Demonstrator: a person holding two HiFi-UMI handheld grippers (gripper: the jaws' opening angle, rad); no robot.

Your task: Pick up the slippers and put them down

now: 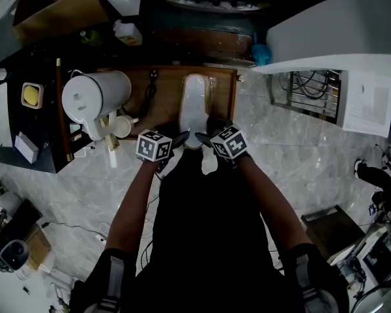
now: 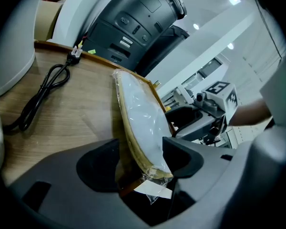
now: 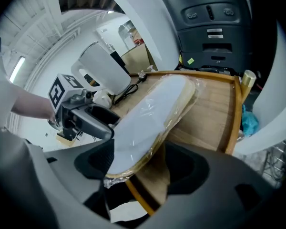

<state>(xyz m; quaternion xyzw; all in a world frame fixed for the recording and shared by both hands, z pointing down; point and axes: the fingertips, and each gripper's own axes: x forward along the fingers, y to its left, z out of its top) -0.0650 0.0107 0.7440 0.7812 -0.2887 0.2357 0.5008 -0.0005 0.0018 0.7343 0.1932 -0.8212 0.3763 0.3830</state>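
Observation:
A pair of white slippers sealed in clear plastic (image 1: 195, 106) lies flat on a wooden tabletop (image 1: 163, 87), its near end at the table's front edge. My left gripper (image 1: 180, 139) and right gripper (image 1: 204, 139) meet at that near end from either side. In the left gripper view the pack's end (image 2: 140, 118) sits between the wide-spread jaws of my left gripper (image 2: 140, 163), with a gap on the left side. In the right gripper view the pack (image 3: 152, 113) lies between the jaws of my right gripper (image 3: 140, 163), with a gap on the right. Both are open.
A white jug-like appliance (image 1: 94, 100) and a cup (image 1: 122, 128) stand on the table's left. A black cable (image 2: 43, 92) lies on the wood beside the pack. A raised wooden rim (image 3: 236, 113) borders the table's right side. Marble floor (image 1: 300, 168) surrounds it.

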